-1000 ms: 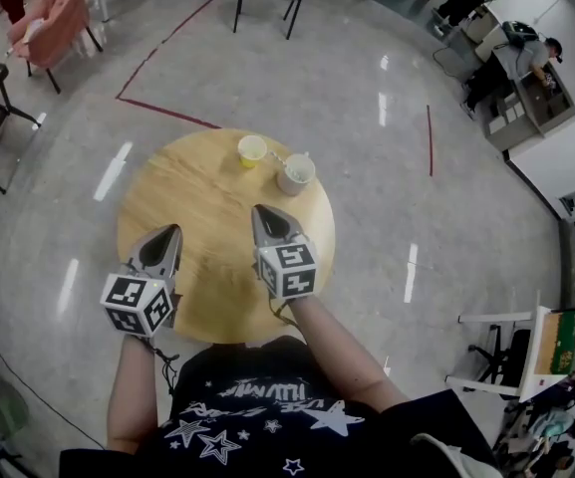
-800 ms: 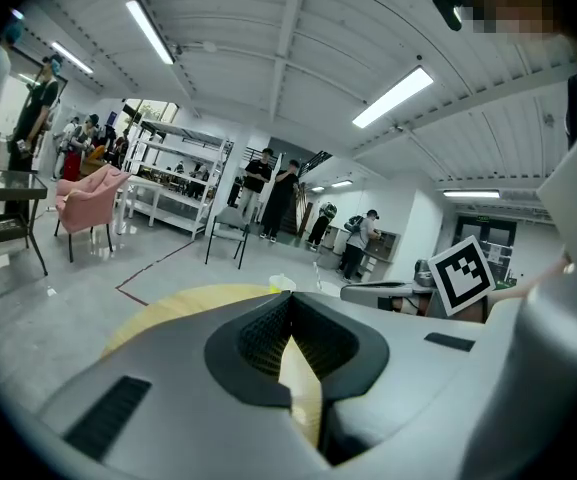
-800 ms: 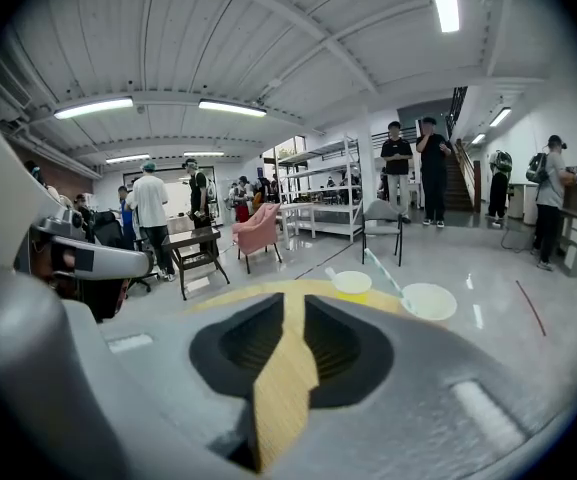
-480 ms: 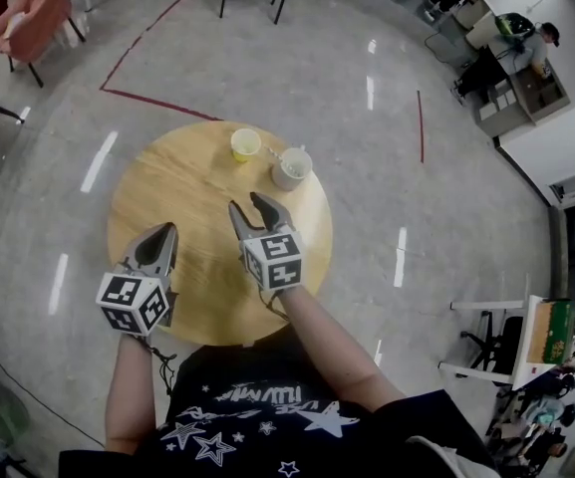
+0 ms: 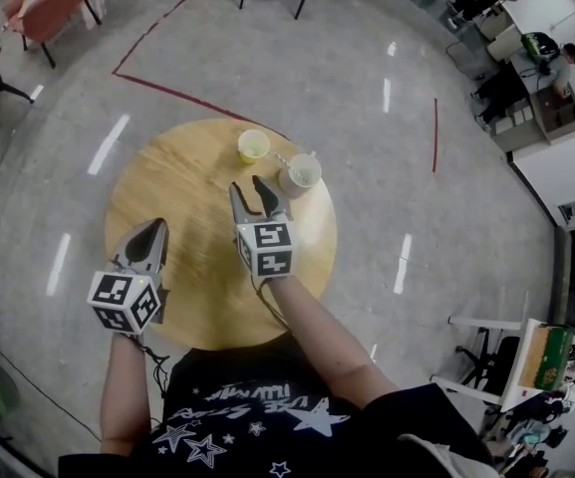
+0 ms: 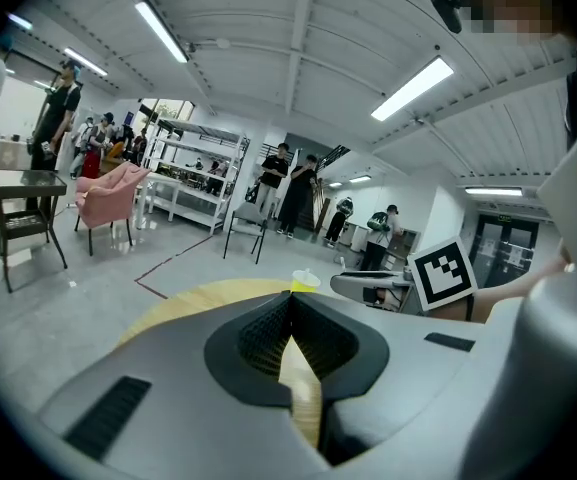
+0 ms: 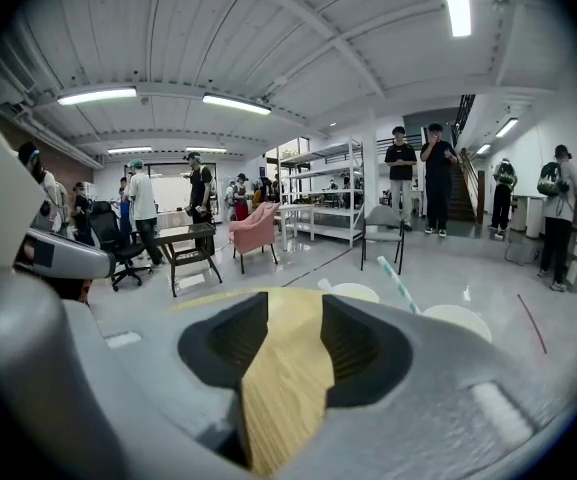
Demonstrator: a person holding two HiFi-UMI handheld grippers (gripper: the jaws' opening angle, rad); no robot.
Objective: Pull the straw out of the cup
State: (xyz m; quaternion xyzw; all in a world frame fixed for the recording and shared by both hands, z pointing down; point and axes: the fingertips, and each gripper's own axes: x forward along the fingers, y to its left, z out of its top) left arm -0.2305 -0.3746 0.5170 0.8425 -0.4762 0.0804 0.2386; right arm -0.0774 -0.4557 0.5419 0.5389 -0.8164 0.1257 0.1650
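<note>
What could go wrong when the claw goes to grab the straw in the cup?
1. The straw is thin and leaning. The right claw, its jaws opening with nothing between them, might close beside it and miss.
2. Nothing holds the white cup; the left claw sits well back from it. Pulling might tip or drag the cup.
3. The yellow cup stands close by and could get bumped.

bench | yellow cup 1 o'clock | white cup, straw 2 o'clock | right claw near centre, jaws opening, bare wood between | left claw 9 o'clock
</note>
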